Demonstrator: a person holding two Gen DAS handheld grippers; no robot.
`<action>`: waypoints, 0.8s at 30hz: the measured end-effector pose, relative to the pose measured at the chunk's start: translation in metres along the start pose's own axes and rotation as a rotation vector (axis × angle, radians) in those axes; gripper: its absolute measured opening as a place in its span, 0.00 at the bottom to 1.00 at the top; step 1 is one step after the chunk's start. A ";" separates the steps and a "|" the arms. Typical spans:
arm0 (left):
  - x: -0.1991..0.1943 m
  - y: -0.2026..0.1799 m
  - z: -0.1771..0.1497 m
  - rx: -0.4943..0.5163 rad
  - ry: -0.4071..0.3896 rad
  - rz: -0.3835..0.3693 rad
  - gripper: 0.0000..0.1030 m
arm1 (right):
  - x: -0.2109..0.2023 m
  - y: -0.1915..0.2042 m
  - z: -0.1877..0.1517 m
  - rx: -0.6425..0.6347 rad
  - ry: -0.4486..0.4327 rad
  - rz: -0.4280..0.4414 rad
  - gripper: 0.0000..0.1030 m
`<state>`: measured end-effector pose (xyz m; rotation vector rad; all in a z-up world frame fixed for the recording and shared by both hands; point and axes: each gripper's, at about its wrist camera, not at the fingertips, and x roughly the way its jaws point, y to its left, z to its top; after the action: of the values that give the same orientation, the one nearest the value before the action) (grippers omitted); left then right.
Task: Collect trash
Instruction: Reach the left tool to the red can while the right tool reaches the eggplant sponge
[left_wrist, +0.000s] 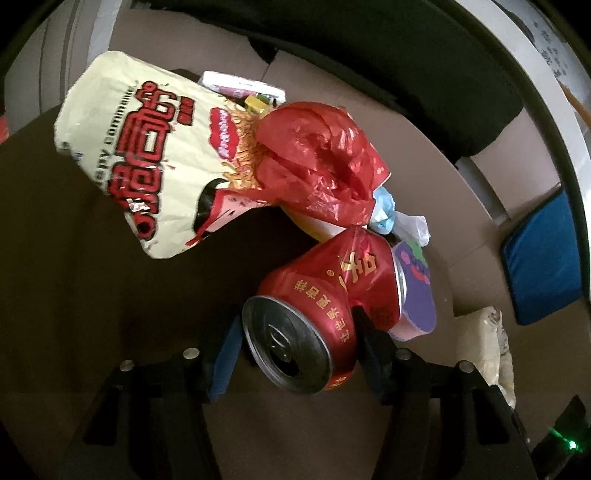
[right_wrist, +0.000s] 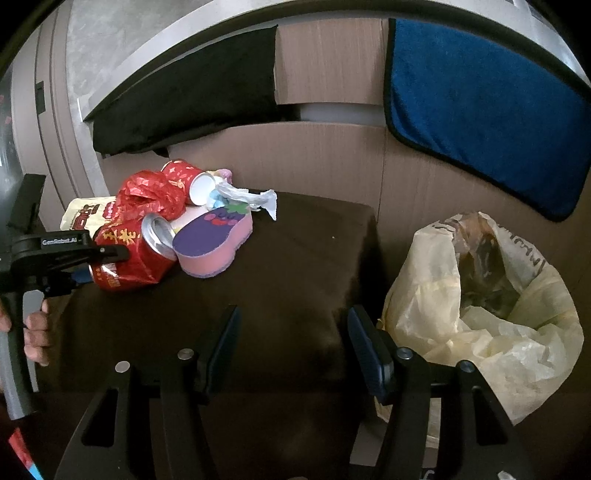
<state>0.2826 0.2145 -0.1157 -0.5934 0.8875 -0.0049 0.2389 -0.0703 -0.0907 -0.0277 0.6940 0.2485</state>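
Observation:
A crushed red drink can (left_wrist: 314, 295) lies on its side on the dark brown stool top (right_wrist: 295, 258). My left gripper (left_wrist: 297, 321) is shut on it, one pad at its rim and the other in its dent; the right wrist view shows this gripper (right_wrist: 107, 258) over the can (right_wrist: 129, 254). Behind the can lie a cream snack bag (left_wrist: 147, 147), a red plastic bag (left_wrist: 317, 158), a purple and pink sponge (right_wrist: 214, 240), a crumpled tissue (right_wrist: 258, 197) and a second red can (right_wrist: 188, 177). My right gripper (right_wrist: 293, 314) is open and empty above the stool's near side.
A pale yellow trash bag (right_wrist: 480, 295) stands open on the floor right of the stool, beside my right gripper. A blue cloth (right_wrist: 480, 110) and a black cloth (right_wrist: 192, 96) lie over cardboard behind. A hand (right_wrist: 37, 332) grips the left gripper's handle.

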 end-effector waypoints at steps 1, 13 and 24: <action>-0.005 0.001 -0.001 0.005 -0.008 -0.005 0.56 | 0.000 0.000 0.000 0.000 0.003 0.005 0.55; -0.081 0.012 -0.027 0.176 -0.183 0.068 0.56 | 0.026 0.036 0.040 -0.039 0.049 0.138 0.55; -0.083 0.040 -0.035 0.102 -0.162 0.031 0.56 | 0.104 0.061 0.079 0.032 0.135 0.120 0.51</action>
<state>0.1945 0.2517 -0.0918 -0.4775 0.7348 0.0249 0.3515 0.0200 -0.0928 0.0282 0.8348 0.3532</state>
